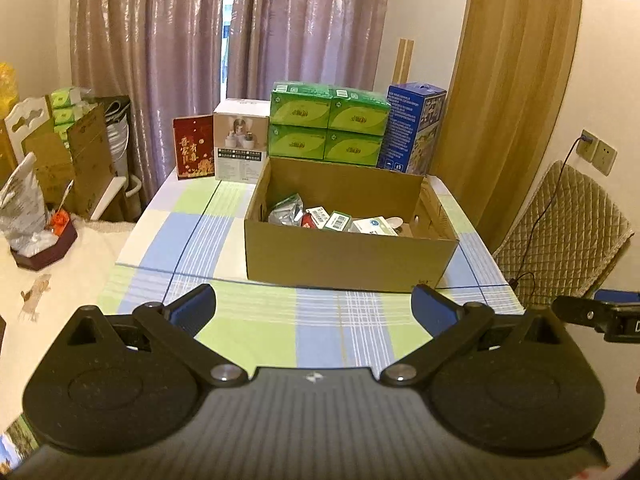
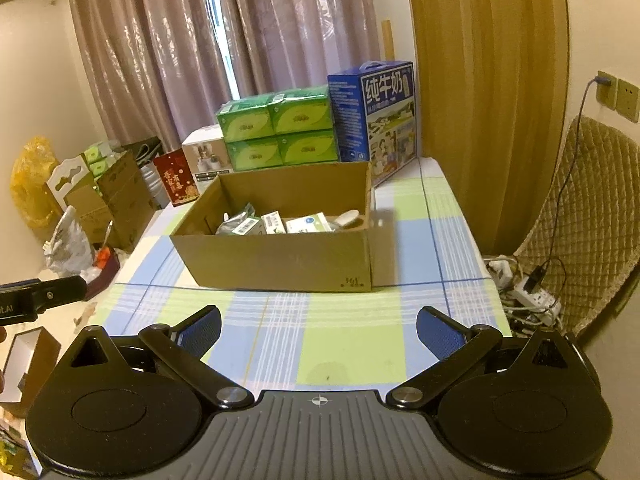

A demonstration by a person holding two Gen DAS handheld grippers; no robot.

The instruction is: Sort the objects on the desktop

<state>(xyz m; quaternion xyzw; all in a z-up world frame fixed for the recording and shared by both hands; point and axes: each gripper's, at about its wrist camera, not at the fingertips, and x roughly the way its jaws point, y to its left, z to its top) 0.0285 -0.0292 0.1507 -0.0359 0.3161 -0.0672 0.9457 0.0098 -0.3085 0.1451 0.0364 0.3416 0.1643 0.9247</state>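
Both tools hang side by side above the near edge of the table [image 1: 256, 332], each with its blue pads spread wide and nothing between them. The left tool [image 1: 314, 306] faces the cardboard box [image 1: 348, 256] squarely; the right tool [image 2: 319, 326] sees the same box from a little further right. Each tool's tip shows at the edge of the other's view.

The box sits on the checked tablecloth towards the back of the table, open at the top. Inside lie the small things being sorted — a crumpled silver pouch [image 1: 286, 210], several small white cartons [image 1: 374, 226] with labels, and what may be a white spoon or scoop [image 2: 347, 217] at the right end, though it is too small to be sure. Behind the box stand the green tissue packs [image 1: 328, 126], a blue milk carton [image 2: 378, 120], a white product box [image 1: 240, 140] and a red packet [image 1: 193, 147].

The cloth in front of the box shows no loose item, so the sorting looks either close to finished or paused between picks. If more is to go in, the next move calls for finding another item outside these views, or else reaching forward over the box wall to rearrange what lies within, coming down from above so the fingers clear the cardboard rim
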